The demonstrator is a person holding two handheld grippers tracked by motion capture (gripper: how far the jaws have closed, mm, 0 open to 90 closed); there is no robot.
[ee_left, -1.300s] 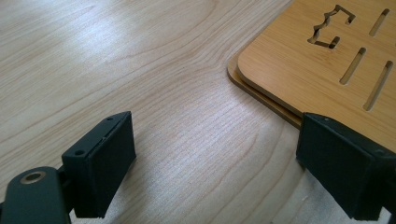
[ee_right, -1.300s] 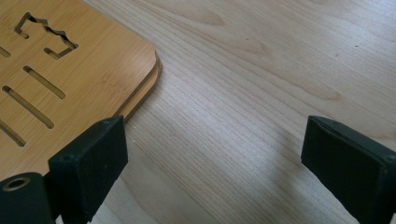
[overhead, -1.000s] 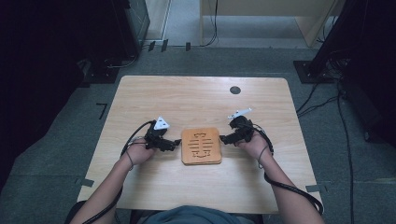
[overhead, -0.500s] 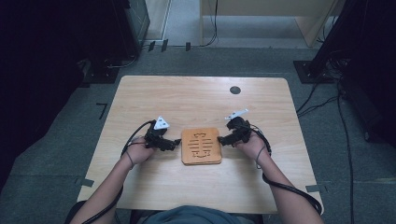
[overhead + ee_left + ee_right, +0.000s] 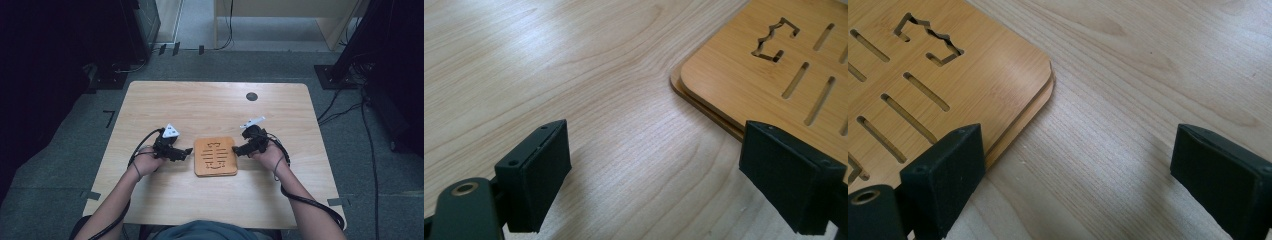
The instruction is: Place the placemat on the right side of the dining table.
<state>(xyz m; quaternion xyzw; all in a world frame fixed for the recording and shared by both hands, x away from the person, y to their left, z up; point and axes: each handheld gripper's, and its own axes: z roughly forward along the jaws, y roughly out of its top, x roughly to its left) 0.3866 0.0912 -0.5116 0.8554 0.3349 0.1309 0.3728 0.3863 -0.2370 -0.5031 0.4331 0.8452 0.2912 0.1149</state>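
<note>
Board [image 5: 215, 156] centred on wooden surface [image 5: 210, 107], grippers flanking.
Left gripper [image 5: 185, 151] and right gripper [image 5: 237, 149] sit just beside its edges, fingers spread, holding nothing.

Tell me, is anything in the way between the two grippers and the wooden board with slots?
Nothing visible is. The left hand-held gripper and the right hand-held gripper sit open on either side of the wooden board, with only bare table in the gaps.

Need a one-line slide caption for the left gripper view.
Open left gripper low over the table, one of its fingers overlapping the slotted board.
</note>
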